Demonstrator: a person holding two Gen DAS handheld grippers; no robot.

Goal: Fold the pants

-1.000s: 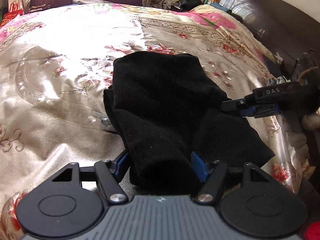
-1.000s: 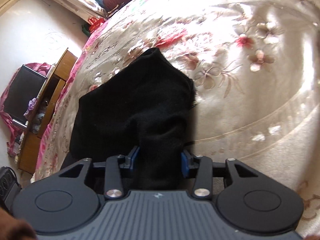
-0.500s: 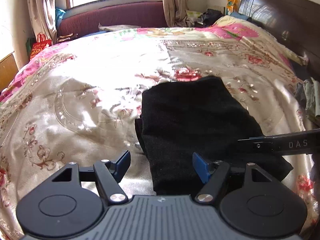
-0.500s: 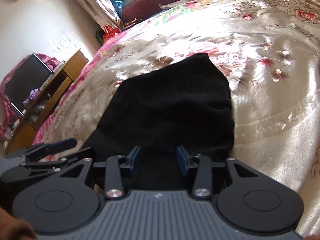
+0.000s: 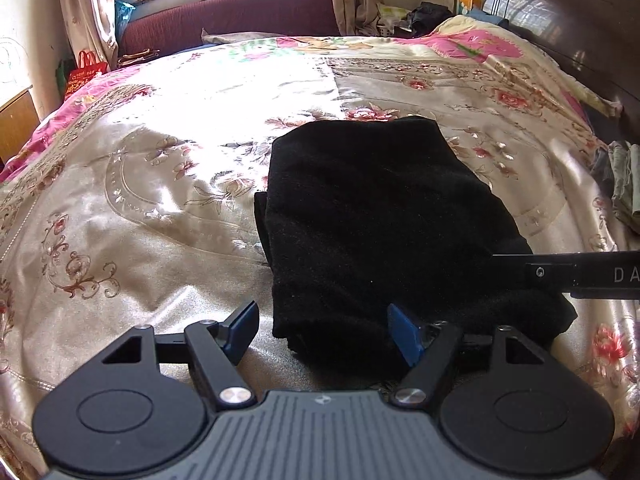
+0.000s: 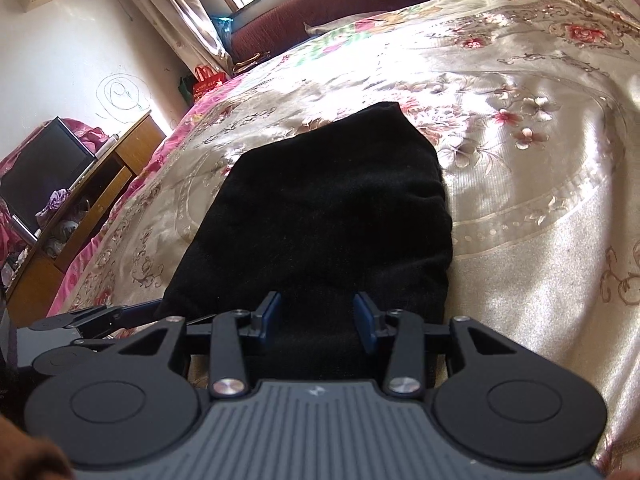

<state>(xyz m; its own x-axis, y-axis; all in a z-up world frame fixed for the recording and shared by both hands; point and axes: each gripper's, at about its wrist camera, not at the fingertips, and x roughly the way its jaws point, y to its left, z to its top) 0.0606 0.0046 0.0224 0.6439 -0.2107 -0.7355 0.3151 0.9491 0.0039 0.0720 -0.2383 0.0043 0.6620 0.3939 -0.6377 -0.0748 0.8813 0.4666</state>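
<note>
Black pants (image 5: pixel 372 216) lie folded into a thick rectangle on the floral bedspread (image 5: pixel 160 200). My left gripper (image 5: pixel 322 332) hovers at their near edge. Its jaws are opening: the left pad stands clear of the cloth over bare bedspread, the right pad sits above the cloth, and nothing is pinched. In the right wrist view the pants (image 6: pixel 328 216) run up into my right gripper (image 6: pixel 316 318), where black cloth fills the gap between the blue pads. A finger of the right gripper (image 5: pixel 560 272) reaches over the pants' near right corner. The left gripper's fingers (image 6: pixel 100 316) show low on the left.
A dark wooden headboard (image 5: pixel 560 20) bounds the bed's right end and a maroon sofa (image 5: pixel 240 20) stands under the window. Loose clothes (image 5: pixel 624 184) lie at the bed's right edge. A television (image 6: pixel 44 168) on a wooden cabinet (image 6: pixel 120 168) stands beyond the left side.
The left jaws let go of the pants' near edge and spread. Both grippers drew back and tilted upward. The raised fold settled into a flatter, neater rectangle.
</note>
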